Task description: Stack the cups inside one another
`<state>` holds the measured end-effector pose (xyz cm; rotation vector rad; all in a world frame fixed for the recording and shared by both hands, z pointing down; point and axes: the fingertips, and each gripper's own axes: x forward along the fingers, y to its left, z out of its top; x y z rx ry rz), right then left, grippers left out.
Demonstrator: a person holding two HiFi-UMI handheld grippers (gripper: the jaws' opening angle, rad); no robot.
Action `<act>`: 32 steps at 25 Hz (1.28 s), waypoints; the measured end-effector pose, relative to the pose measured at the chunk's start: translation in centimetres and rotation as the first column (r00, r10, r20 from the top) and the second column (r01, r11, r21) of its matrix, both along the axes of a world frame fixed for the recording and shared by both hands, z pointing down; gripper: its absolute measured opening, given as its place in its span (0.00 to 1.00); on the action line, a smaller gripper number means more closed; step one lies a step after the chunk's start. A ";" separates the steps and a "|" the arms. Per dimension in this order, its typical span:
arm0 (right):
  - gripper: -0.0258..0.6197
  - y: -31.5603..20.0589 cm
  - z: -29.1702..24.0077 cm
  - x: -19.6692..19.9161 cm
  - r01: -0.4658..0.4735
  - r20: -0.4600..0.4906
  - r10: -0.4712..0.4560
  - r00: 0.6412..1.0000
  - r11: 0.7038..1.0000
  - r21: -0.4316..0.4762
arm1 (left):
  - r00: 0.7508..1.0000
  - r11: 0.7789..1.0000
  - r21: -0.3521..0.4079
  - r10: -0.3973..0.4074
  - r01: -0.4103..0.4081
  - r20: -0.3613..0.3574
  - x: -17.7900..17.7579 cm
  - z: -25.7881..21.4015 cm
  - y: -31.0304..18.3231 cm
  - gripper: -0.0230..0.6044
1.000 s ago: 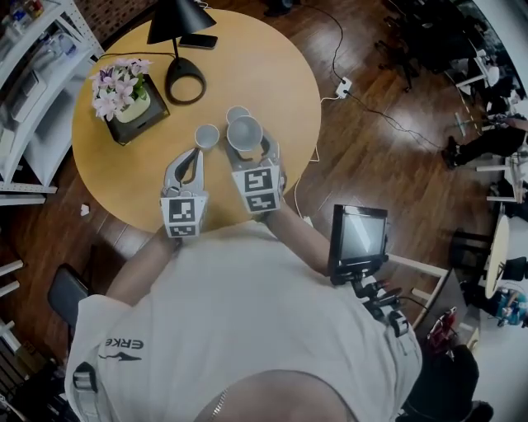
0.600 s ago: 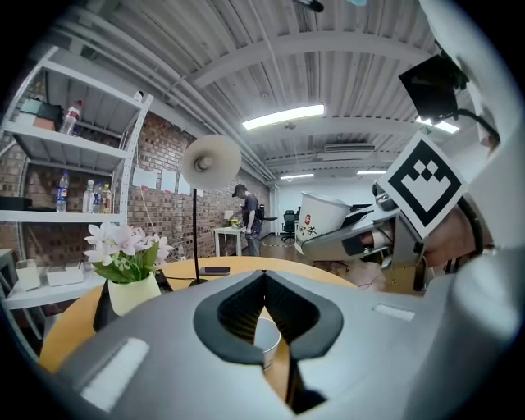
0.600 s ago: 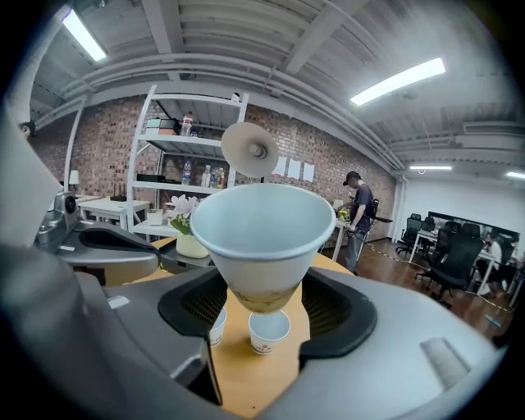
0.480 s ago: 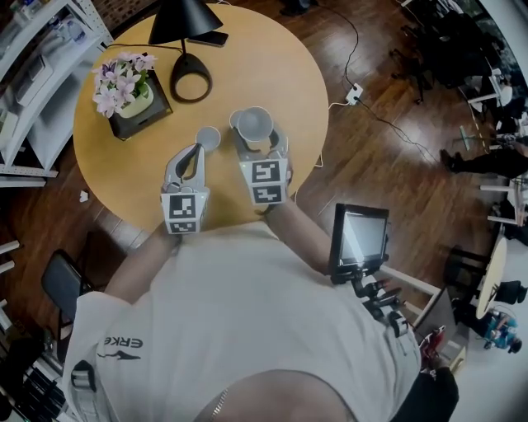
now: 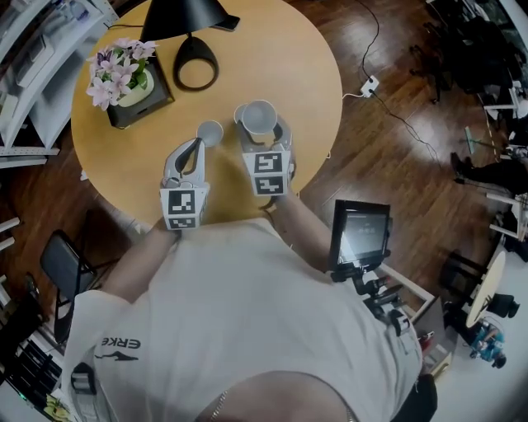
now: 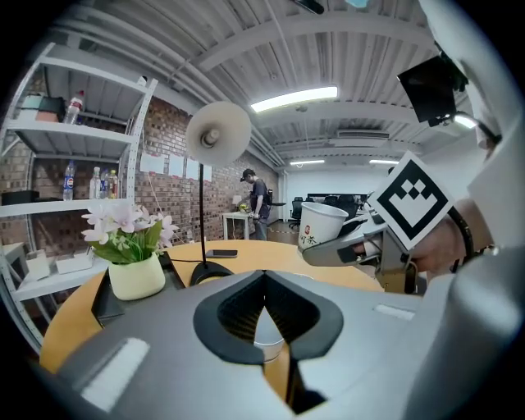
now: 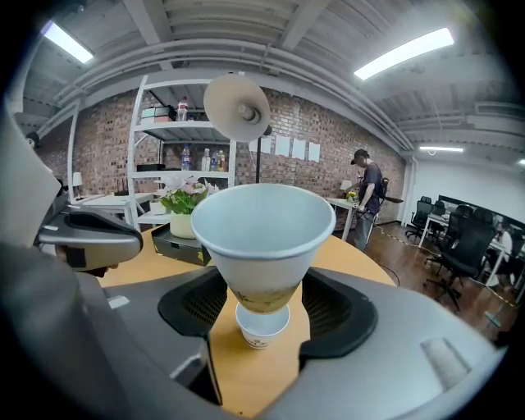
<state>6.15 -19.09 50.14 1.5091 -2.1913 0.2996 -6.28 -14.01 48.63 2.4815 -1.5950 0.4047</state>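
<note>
- Since a second earlier, the right gripper (image 5: 266,138) had carried its paper cup (image 5: 259,118) closer over a second cup (image 7: 261,326) standing on the table (image 5: 289,66).
- Its jaws clamped the raised cup's sides.
- The left gripper (image 5: 196,146) was closed and empty, near a third cup (image 5: 209,132).

The lamp (image 5: 183,18) is cut off by the head view's top edge, a cup (image 6: 267,332) on the counter (image 6: 279,258) shows only as a sliver behind the shut left tongs (image 6: 264,275), and the held cup (image 7: 262,234) covers the far rim of another cup (image 7: 261,330) below it.
</note>
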 end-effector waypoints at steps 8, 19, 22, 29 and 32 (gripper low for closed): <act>0.51 -1.2 3.7 -0.2 0.019 -0.009 -0.019 1.000 0.998 -0.062 | 1.000 0.999 -0.049 -0.014 0.015 0.015 -0.2 1.7 -0.8 0.04; 0.51 -1.7 6.5 -0.7 0.030 -0.002 -0.030 1.000 0.995 -0.098 | 0.999 0.995 -0.092 -0.036 0.039 0.026 -1.0 3.3 -1.5 0.04; 0.51 -1.9 7.1 -0.7 0.025 -0.001 -0.026 1.000 0.994 -0.108 | 0.999 0.995 -0.096 -0.037 0.039 0.024 -1.1 3.5 -1.6 0.04; 0.51 -2.0 8.1 -0.7 0.032 -0.007 -0.034 0.999 0.991 -0.128 | 0.999 0.993 -0.109 -0.049 0.051 0.016 -1.3 4.0 -1.8 0.04; 0.51 -2.1 8.0 -0.8 0.032 0.001 -0.032 0.999 0.992 -0.119 | 0.999 0.993 -0.108 -0.045 0.047 0.020 -1.0 3.7 -1.9 0.04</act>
